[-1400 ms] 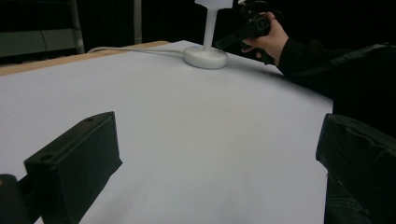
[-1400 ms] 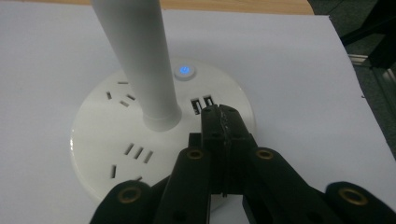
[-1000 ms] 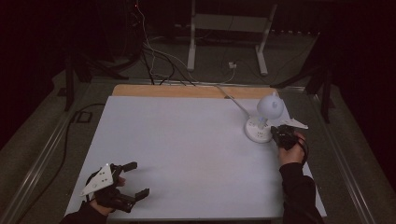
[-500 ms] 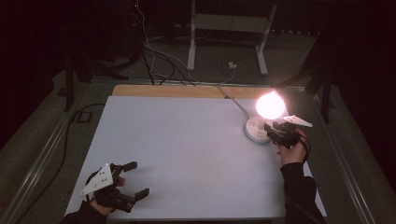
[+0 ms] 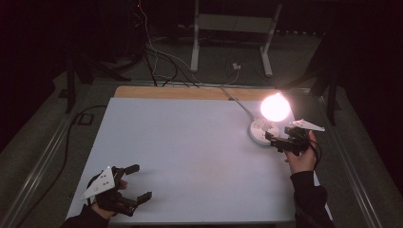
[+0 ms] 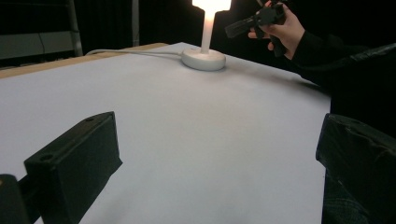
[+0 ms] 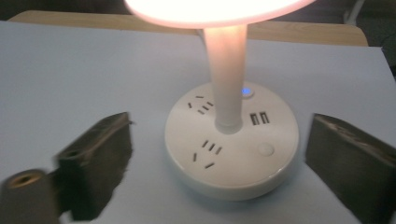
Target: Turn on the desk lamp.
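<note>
A white table lamp (image 5: 274, 107) glows at the table's far right on a round base (image 5: 260, 130) with sockets. My right gripper (image 5: 277, 139) is held just right of the base, jaws open. In the right gripper view its jaws (image 7: 222, 154) stand wide apart on either side of the base (image 7: 232, 149), just short of it, with a lit blue light (image 7: 246, 91), USB ports (image 7: 259, 118) and a round button (image 7: 265, 149) on top. My left gripper (image 5: 138, 182) rests open at the near left corner, holding nothing; its view (image 6: 215, 154) looks across the table to the lamp base (image 6: 203, 59).
The white tabletop (image 5: 190, 147) ends in a wooden strip (image 5: 190, 92) at the far edge. The lamp's cord (image 5: 235, 99) runs back off the table. Beyond it, cables (image 5: 157, 57) and a metal stand (image 5: 233, 33) are on the dark floor.
The lamp was dark a second ago and is lit now. My right gripper has stayed beside the base with only a small shift. The left gripper has not moved.
</note>
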Demonstrator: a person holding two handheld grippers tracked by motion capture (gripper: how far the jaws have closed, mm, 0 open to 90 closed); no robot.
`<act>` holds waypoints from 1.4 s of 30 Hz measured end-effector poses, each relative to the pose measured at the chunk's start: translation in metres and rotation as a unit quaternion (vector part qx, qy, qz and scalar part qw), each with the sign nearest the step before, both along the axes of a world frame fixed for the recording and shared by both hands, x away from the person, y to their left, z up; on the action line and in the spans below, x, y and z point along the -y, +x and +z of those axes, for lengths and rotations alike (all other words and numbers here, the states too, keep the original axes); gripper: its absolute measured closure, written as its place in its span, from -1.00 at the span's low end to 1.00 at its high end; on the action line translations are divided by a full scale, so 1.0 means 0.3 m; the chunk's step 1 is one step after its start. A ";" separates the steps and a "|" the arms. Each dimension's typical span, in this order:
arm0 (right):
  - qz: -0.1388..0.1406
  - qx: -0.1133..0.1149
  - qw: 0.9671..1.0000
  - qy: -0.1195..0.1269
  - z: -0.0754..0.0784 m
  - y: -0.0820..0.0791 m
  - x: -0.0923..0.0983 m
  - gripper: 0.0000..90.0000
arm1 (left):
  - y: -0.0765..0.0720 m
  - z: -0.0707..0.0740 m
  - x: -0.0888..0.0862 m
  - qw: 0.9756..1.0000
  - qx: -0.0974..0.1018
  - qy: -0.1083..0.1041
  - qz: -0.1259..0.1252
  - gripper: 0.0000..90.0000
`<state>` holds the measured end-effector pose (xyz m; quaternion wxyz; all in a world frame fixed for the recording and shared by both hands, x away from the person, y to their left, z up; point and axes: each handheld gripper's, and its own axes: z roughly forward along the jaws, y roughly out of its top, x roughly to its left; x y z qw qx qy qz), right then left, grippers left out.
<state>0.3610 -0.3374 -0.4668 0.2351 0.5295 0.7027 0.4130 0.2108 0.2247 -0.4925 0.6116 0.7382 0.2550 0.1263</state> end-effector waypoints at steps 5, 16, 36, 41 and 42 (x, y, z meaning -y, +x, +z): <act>0.041 -0.005 0.999 0.022 0.016 -0.042 -0.017 -1.00 | 0.000 0.001 -0.001 1.000 0.000 -0.002 0.000 -0.99; 0.080 0.002 0.996 0.032 0.034 -0.131 -0.079 -1.00 | -0.004 0.001 -0.002 1.000 0.000 -0.001 0.000 -0.99; 0.139 0.018 0.990 0.014 -0.038 -0.275 -0.140 -1.00 | -0.007 0.004 -0.004 1.000 0.003 -0.001 -0.004 -0.99; 0.153 0.004 0.988 0.010 -0.071 -0.308 -0.146 -1.00 | -0.008 0.005 -0.004 1.000 0.004 -0.001 -0.005 -0.99; 0.163 0.000 0.986 0.013 -0.087 -0.317 -0.145 -1.00 | -0.009 0.005 -0.004 1.000 0.004 -0.001 -0.005 -0.99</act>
